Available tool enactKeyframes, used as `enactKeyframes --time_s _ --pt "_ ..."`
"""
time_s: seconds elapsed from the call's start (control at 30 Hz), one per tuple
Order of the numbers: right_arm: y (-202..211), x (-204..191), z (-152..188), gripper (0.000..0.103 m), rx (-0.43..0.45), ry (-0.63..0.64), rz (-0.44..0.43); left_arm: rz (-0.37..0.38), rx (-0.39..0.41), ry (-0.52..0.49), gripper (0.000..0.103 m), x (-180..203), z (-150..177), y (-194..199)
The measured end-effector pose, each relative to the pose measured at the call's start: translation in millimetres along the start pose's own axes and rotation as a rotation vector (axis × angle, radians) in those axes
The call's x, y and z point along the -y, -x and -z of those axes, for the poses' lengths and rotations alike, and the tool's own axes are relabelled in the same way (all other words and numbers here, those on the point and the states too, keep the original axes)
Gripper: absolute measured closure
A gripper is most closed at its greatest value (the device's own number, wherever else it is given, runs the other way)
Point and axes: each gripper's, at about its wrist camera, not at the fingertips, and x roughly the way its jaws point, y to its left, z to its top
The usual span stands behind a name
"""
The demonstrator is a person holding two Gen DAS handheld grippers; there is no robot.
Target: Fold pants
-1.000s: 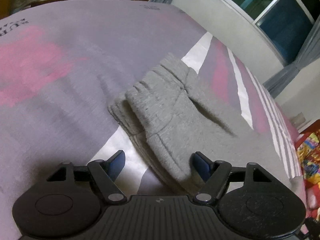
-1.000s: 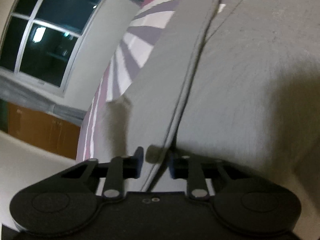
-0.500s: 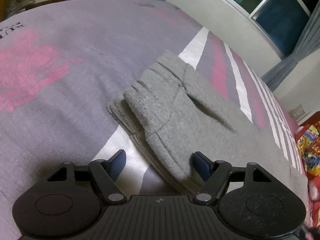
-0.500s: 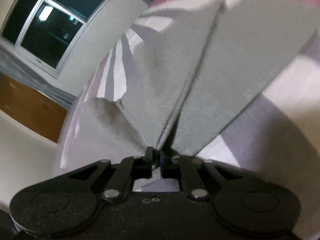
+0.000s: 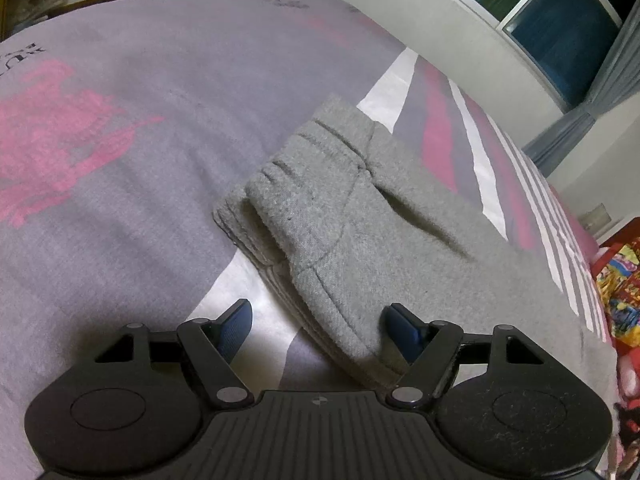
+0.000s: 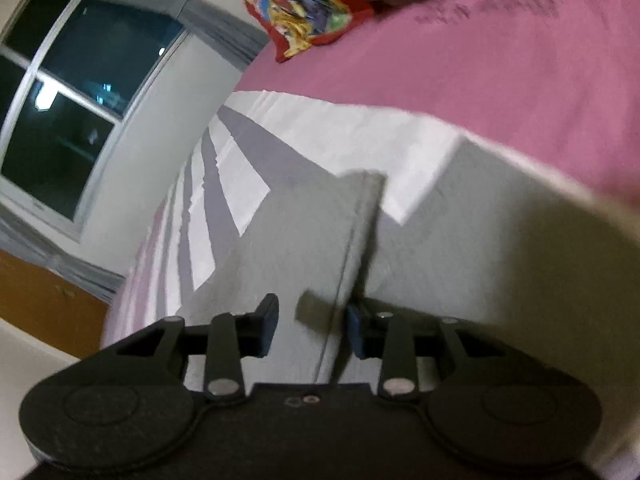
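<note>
The pants (image 5: 360, 240) lie on the bed (image 5: 140, 200), already doubled lengthwise so that one leg sits on top of the other; the waistband end is bunched towards the middle of the bed, and the legs run off towards the foot-side edge, where the striped part of the cover shows. So the first fold looks done, while the crosswise folds that would bring the legs up to the waist appear still to come, judging by how long the cloth stretches in the left wrist view.

The left gripper (image 5: 316, 326) hovers low at the waistband end with its jaws spread wide. One finger sits over the bare cover and the other is just beside the edge of the stacked cloth, holding nothing.

In the right wrist view the right gripper (image 6: 312, 324) is at the leg end of the pants (image 6: 304, 248). Its jaws are parted, and a folded edge of cloth runs between them without being pinched; this picture is blurred, so finer contact cannot be told. A bright patterned cloth (image 6: 304, 4) lies at the far corner of the bed.

No box, basket or other container is in view
</note>
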Motion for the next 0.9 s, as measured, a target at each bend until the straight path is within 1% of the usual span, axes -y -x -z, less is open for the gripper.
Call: enactKeyframes --time_s 0.03,0.1,0.17,0.23,0.3,0.33,0.4,0.43,0.47,0.5,0.57,0.63,0.67,0.73,0.8,0.83,0.87,0.9 --pt "4 -8 -2 0.098 0.023 0.030 -0.005 0.000 0.000 -0.001 0.029 0 0 0" --pt "28 -18 0 0.098 0.097 0.058 -0.054 0.004 0.001 -0.003 0.029 0 0 0" --pt "64 -21 8 0.099 0.172 0.077 -0.094 0.008 0.004 -0.004 0.029 -1 0 0" --pt "89 -18 17 0.099 0.206 0.079 -0.087 0.013 0.005 -0.004 0.029 -2 1 -1" --pt "115 -2 32 0.099 0.235 0.058 -0.057 0.016 0.005 -0.006 0.029 -3 1 -2" --pt "114 5 37 0.099 0.238 0.045 -0.029 0.017 0.003 -0.007 0.029 -3 1 -2" --pt "106 33 51 0.099 0.208 0.012 0.058 0.018 -0.002 -0.007 0.029 -3 1 -2" --pt "98 51 57 0.099 0.171 -0.024 0.094 0.017 -0.007 -0.009 0.029 -3 0 -2" --pt "92 64 60 0.099 0.140 -0.061 0.105 0.017 -0.012 -0.009 0.029 -3 -1 -2" --pt "88 74 61 0.099 0.133 -0.091 0.087 0.017 -0.016 -0.010 0.029 -3 -3 -1" --pt "95 70 60 0.099 0.159 -0.078 0.084 0.016 -0.025 -0.014 0.029 -2 -5 -2" --pt "102 58 54 0.099 0.202 -0.047 0.061 0.017 -0.030 -0.020 0.029 -2 -7 -2" --pt "97 54 51 0.099 0.197 -0.033 0.090 0.019 -0.030 -0.021 0.029 -2 -7 -2" --pt "82 53 45 0.099 0.134 -0.021 0.185 0.021 -0.030 -0.021 0.029 -3 -8 -3" --pt "74 50 48 0.099 0.089 0.027 0.231 0.024 -0.029 -0.021 0.029 -3 -8 -3" --pt "79 43 51 0.098 0.072 0.051 0.242 0.025 -0.028 -0.022 0.029 -3 -8 -3" --pt "80 39 52 0.090 0.063 0.053 0.229 0.023 -0.026 -0.022 0.029 -2 -7 -3" --pt "85 36 53 0.073 0.052 0.030 0.184 0.018 -0.022 -0.024 0.029 -1 -7 -3"
